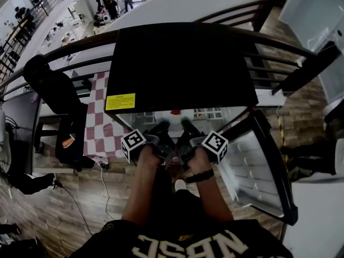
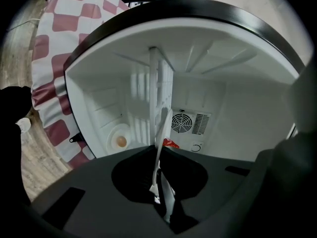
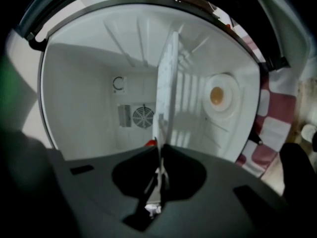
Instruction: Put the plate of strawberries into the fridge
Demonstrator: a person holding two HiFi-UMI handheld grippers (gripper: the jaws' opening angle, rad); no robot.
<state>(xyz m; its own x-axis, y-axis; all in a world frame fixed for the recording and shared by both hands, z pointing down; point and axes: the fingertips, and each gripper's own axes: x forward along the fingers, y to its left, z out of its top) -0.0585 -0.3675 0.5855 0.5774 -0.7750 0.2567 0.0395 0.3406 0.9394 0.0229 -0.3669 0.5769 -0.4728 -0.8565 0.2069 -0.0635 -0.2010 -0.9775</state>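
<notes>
Plate of strawberries (image 2: 160, 138) is hanging at the fridge (image 1: 183, 63) mouth, rim pinched by my L gripper (image 1: 161, 129) & R gripper (image 1: 187, 128). I'm inserting it. Next, prob. a level push deeper in.

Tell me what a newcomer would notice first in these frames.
At the head view's centre, the left gripper and right gripper both clamp a white plate bearing a red strawberry. Ahead stands the black fridge, its door open at right, its white interior filling both gripper views.

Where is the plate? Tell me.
The plate is mid head view, at the mouth of the open fridge, clamped between the left gripper and right gripper.
</notes>
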